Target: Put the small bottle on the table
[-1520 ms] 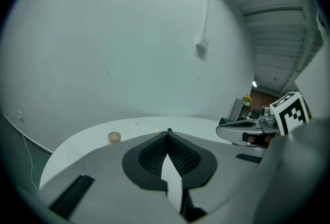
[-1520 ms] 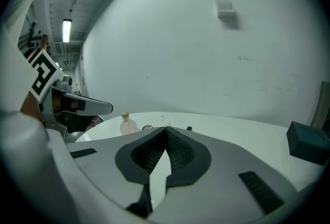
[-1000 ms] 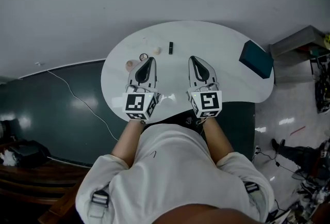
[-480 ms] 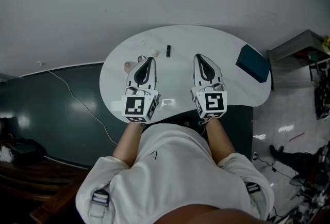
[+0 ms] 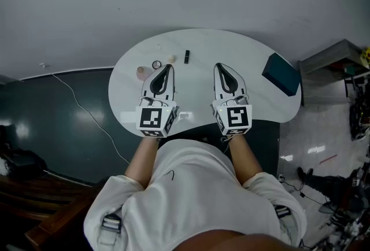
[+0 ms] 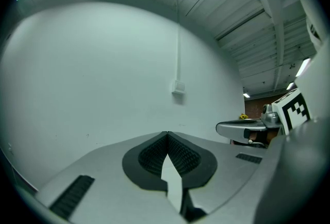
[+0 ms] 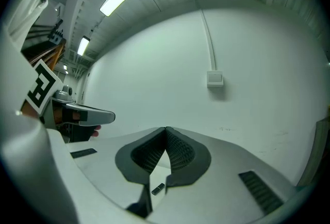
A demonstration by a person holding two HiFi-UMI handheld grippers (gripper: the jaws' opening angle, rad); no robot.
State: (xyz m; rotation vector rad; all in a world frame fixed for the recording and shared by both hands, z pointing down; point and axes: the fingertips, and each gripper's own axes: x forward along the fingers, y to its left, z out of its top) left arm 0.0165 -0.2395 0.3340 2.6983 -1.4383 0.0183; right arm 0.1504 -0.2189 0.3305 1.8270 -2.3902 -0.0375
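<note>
Since a second ago little has really moved. The white table (image 5: 196, 91) and everything on it has slid slightly left in the head view, which looks like the head turning. The right gripper has drifted a touch toward the left one over the last half second.

Farthest left stands what I take for the small bottle (image 5: 141, 73), a pinkish stubby piece too small to be sure of. It stands on the tabletop at about 8 o'clock from the tip of the left gripper (image 5: 167, 66), near it but apart. A small ring-shaped thing (image 5: 156, 65) lies just beside the same tip at 9 o'clock. A pale lump (image 5: 171, 59) sits just past the tip at 12 o'clock.

The left gripper's own view shows its jaws (image 6: 167, 138) pressed together with nothing between them, and only bare wall ahead. It seems parked level over the table's near half, not aimed at anything.

A short black stick (image 5: 187, 56) lies between the two grippers. It is at 2 o'clock from the left tip and 10 o'clock from the tip of the right gripper (image 5: 218, 66). It also shows through the slot under the right jaws (image 7: 158, 188).

The right gripper (image 7: 166, 132) is likewise closed and empty, held parallel to its partner. A teal box (image 5: 280, 74) rests well apart at its 3 o'clock, by the table's far right edge.

With both claws empty and the likely bottle already on the table, the placing looks either finished or not begun.
</note>
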